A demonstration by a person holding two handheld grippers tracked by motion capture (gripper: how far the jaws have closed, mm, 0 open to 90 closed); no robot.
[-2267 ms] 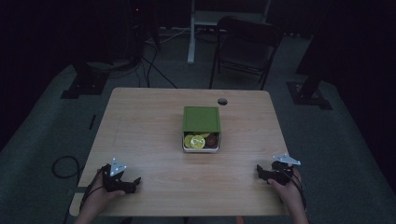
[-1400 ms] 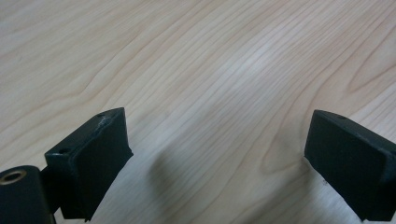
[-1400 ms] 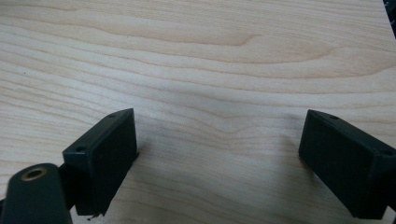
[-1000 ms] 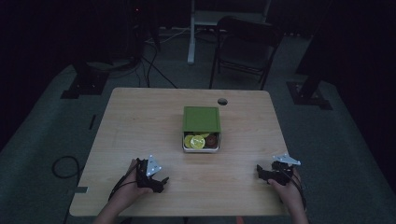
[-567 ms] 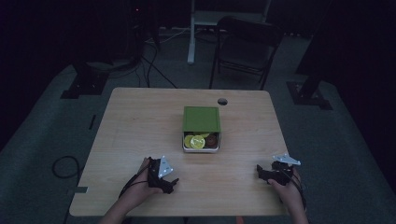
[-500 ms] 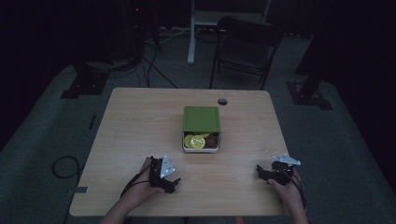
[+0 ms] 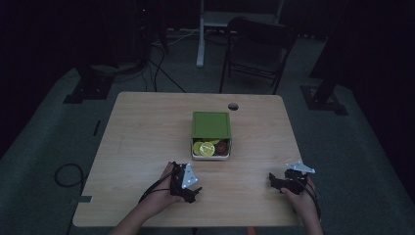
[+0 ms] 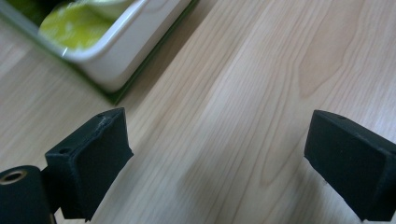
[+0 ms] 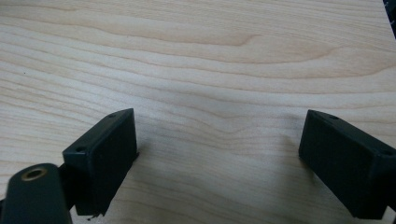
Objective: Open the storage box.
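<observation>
Box (image 7: 211, 135): white tray under a green lid, mid-bench; lid slid toward the far side, near end uncovered, showing yellow-green and brown pieces whose kind cannot be told. Seen from the left tongs' camera, a white corner of the box (image 8: 135, 42) lies just beyond the left jaw, apart from it.

Left tongs (image 7: 188, 183): moved since 2.3 s ago from the near-left corner of the bench rightward and inward, now near the box's open end, a little left of it. Jaws released, wide apart, nothing between them but bare bench (image 8: 243, 93).

Right tongs (image 7: 274, 182): unchanged across the same span, low over the near-right part of the bench, well apart from the box. Jaws spread, nothing held; bare wood (image 9: 210, 70) under them.

Reading: the left hand has made the approach, so the box is probably its target, either lid or contents. Contact not yet made. Right tongs appear to be waiting.
</observation>
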